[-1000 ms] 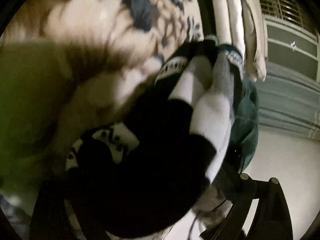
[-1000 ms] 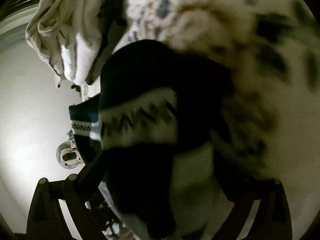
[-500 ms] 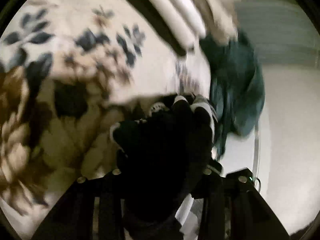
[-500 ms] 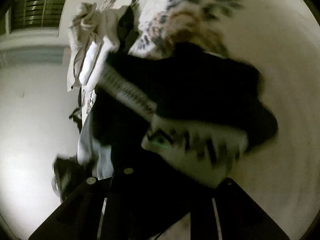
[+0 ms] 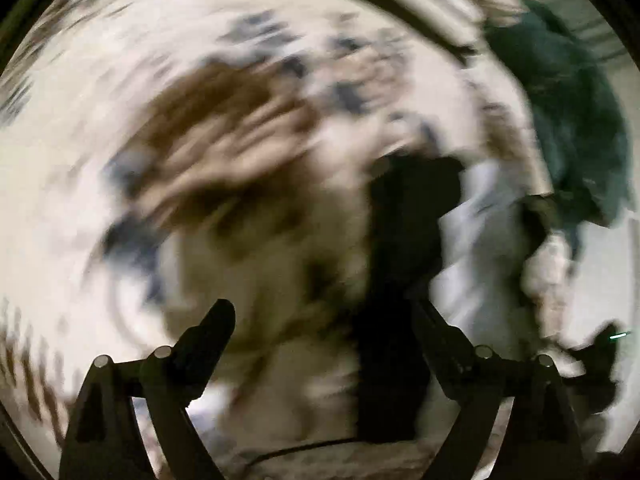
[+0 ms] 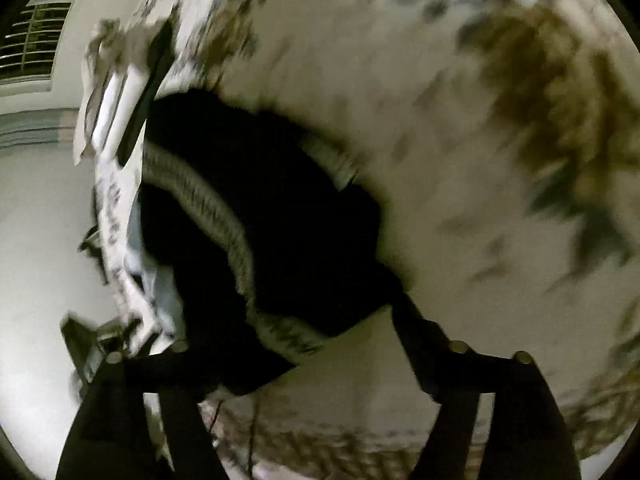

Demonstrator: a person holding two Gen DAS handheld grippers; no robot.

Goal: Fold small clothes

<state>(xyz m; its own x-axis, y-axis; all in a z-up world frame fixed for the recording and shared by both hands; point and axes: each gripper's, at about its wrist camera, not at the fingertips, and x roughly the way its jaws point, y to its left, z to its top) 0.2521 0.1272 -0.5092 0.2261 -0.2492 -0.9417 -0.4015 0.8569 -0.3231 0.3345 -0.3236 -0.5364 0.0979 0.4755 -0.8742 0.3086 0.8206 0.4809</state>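
A black garment with a grey ribbed band (image 6: 272, 232) lies on the floral bedspread (image 6: 420, 120), just ahead of my right gripper (image 6: 320, 344). The right jaws are spread wide and nothing is between them. In the blurred left wrist view the black garment (image 5: 404, 248) lies ahead and to the right, by the right finger. My left gripper (image 5: 324, 320) is open and empty over the floral bedspread (image 5: 200, 140).
A dark green cloth (image 5: 572, 120) hangs at the bed's edge on the right. Folded white clothes (image 6: 108, 108) and a dark strip lie near the bed's far edge. A light floor (image 6: 36, 240) and a window with blinds (image 6: 32, 40) lie beyond.
Both grippers have let go of the black garment and opened. The garment now lies on the bedspread, and both cameras are still swinging.
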